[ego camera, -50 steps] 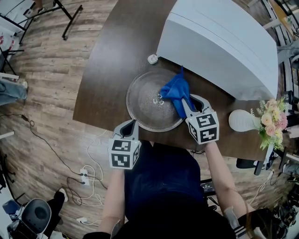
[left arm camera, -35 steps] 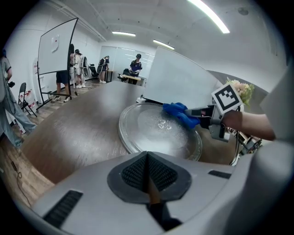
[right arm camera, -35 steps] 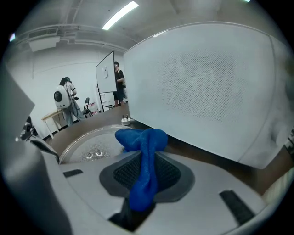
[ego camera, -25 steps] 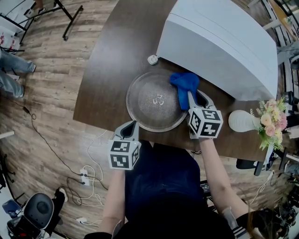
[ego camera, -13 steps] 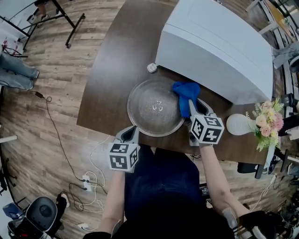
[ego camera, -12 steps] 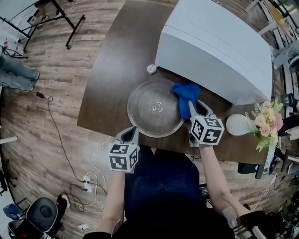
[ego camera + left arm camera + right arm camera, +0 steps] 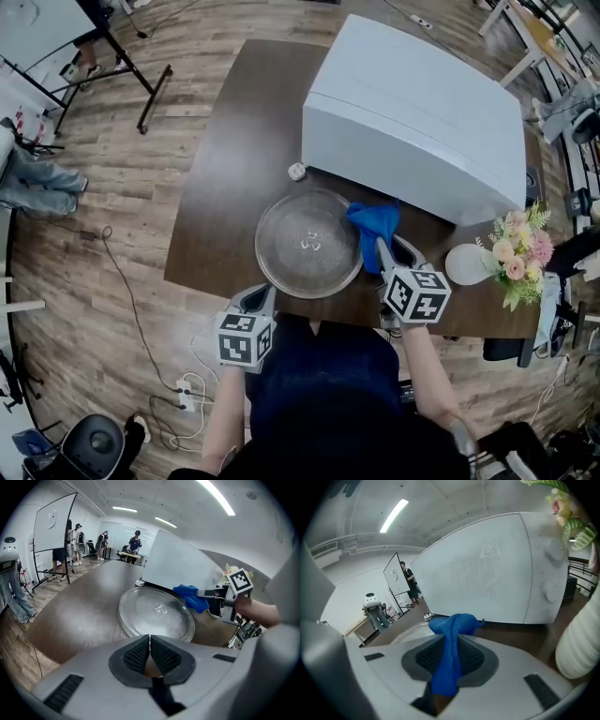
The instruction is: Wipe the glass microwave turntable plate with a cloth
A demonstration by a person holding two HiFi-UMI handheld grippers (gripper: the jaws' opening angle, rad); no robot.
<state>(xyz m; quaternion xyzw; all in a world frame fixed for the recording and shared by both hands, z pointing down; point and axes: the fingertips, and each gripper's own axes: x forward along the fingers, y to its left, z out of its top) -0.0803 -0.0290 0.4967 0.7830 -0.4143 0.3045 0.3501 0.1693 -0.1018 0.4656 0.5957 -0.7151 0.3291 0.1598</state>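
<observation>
The round glass turntable plate (image 7: 307,244) lies flat on the dark table, in front of the white microwave (image 7: 412,117). My right gripper (image 7: 380,246) is shut on the blue cloth (image 7: 373,225), which hangs over the plate's right rim (image 7: 412,631). In the right gripper view the cloth (image 7: 451,644) runs down between the jaws. My left gripper (image 7: 259,292) is shut with nothing in it, at the table's near edge just short of the plate (image 7: 157,613). The left gripper view also shows the cloth (image 7: 192,597) and the right gripper (image 7: 206,593).
A small white piece (image 7: 296,172) lies on the table (image 7: 225,187) by the microwave's left corner. A white vase with flowers (image 7: 487,258) stands at the right. Several people (image 7: 75,538) and a whiteboard stand in the room behind. Cables lie on the wooden floor (image 7: 122,281).
The right gripper has drawn the cloth from the plate's middle over to its right rim. The head camera has shifted, so the table sits lower in view. The left gripper has stayed put.
</observation>
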